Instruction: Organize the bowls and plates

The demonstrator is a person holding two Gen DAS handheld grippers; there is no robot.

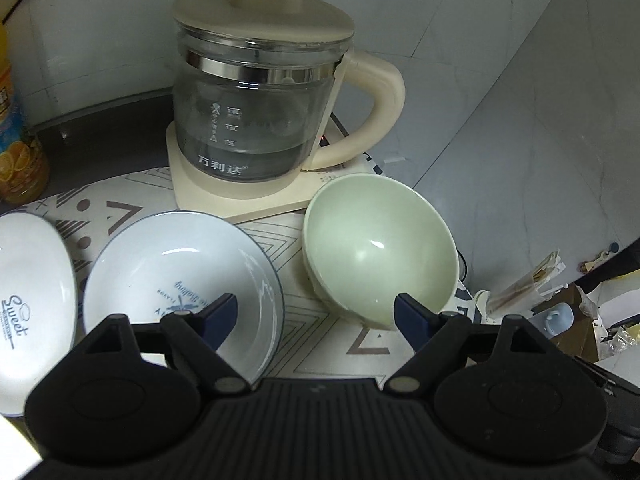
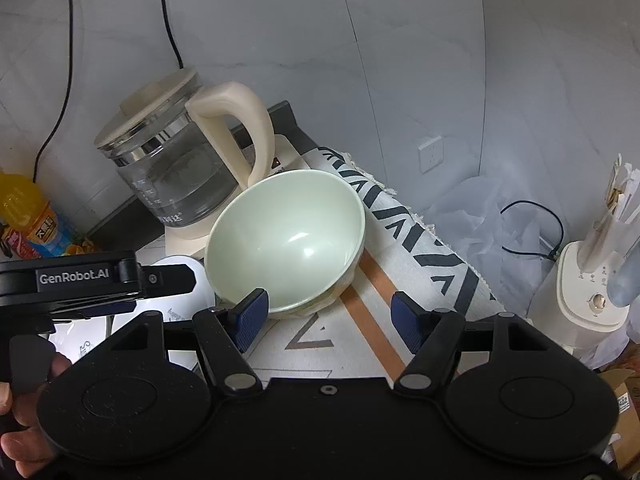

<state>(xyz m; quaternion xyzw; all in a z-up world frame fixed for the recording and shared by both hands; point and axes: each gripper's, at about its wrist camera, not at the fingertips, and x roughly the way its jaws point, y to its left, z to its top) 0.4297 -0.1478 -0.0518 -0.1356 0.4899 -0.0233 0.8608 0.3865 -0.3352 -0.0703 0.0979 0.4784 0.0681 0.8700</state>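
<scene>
**Bowls waiting on the patterned mat**

An orange juice bottle (image 1: 18,160) is standing at the far left against the white tiled wall (image 1: 100,40). On the pale geometric-print mat (image 1: 280,248), a white "Sweet" bowl (image 1: 28,300) is sitting beside a white blue-rimmed bowl (image 1: 180,280); behind them a glass kettle with cream handle (image 1: 260,112) is resting on its base. The pale green bowl (image 2: 288,236) is lying rightmost. The left gripper (image 1: 316,312) and right gripper (image 2: 328,312) are both hanging with jaws apart, gripping nothing.
</scene>
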